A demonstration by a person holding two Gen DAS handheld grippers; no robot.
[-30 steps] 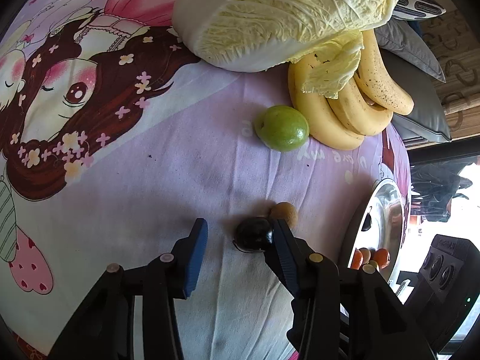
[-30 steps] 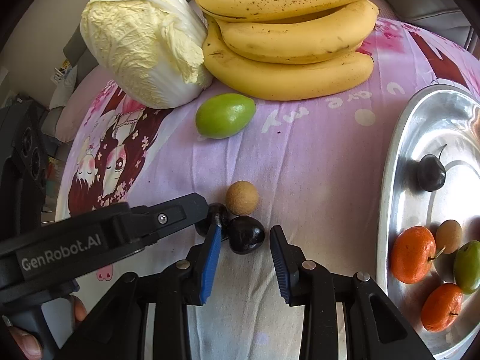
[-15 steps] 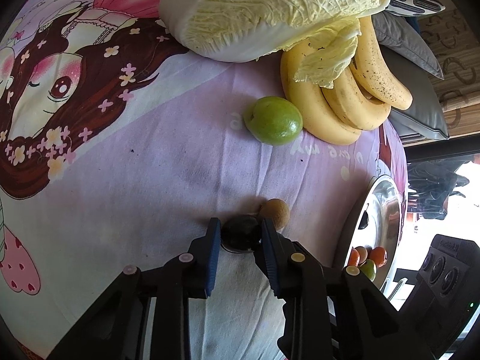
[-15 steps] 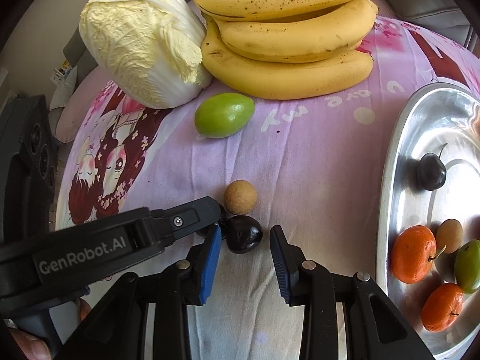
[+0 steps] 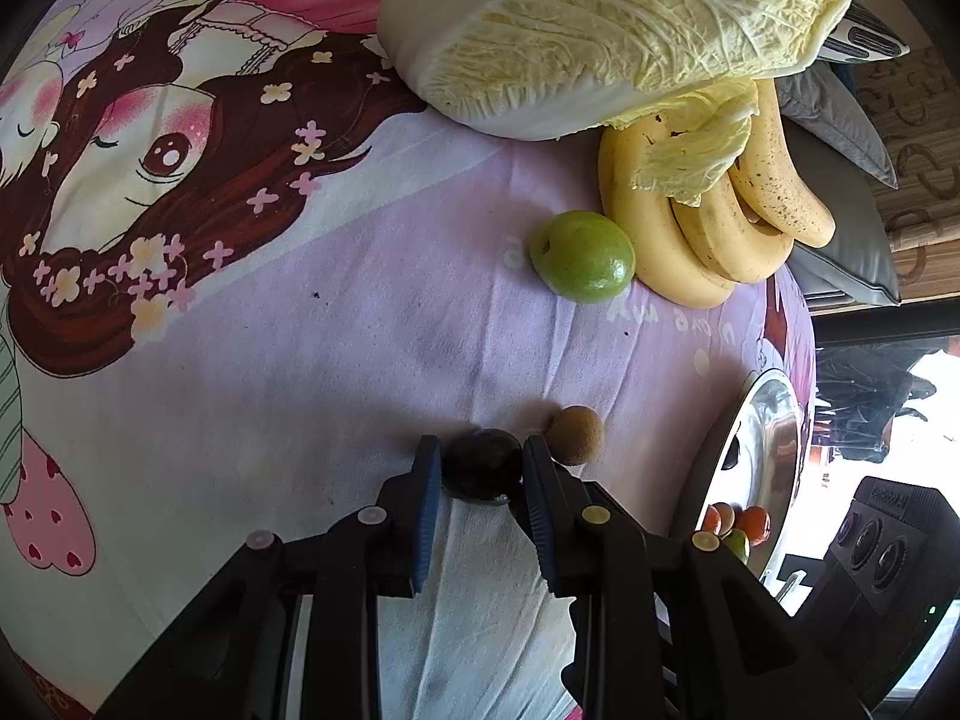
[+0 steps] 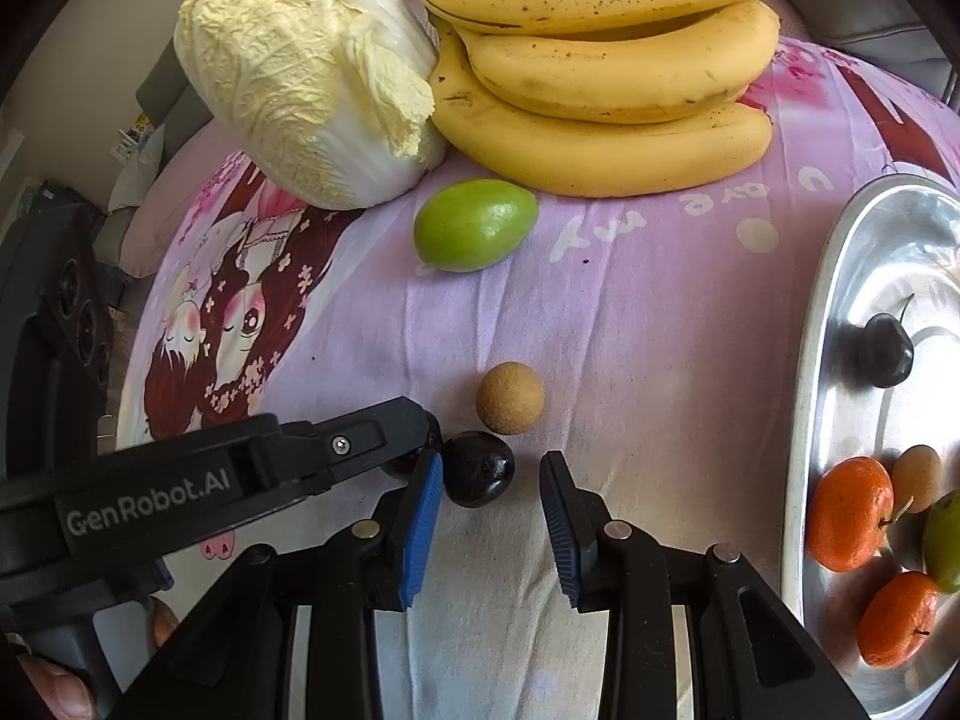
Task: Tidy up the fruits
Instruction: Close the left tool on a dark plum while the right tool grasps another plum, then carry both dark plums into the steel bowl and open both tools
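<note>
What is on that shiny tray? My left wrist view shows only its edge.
Observer: A dark stemmed cherry lies on the tray, apart from the other fruit.
Operator: What else is in there?
Observer: Two tangerines, a small brown fruit and a green fruit, clustered together.
Operator: And where is the other hand-held gripper?
Observer: The right hand-held gripper stands open around another dark fruit on the cloth, its right pad clear of it.
</note>
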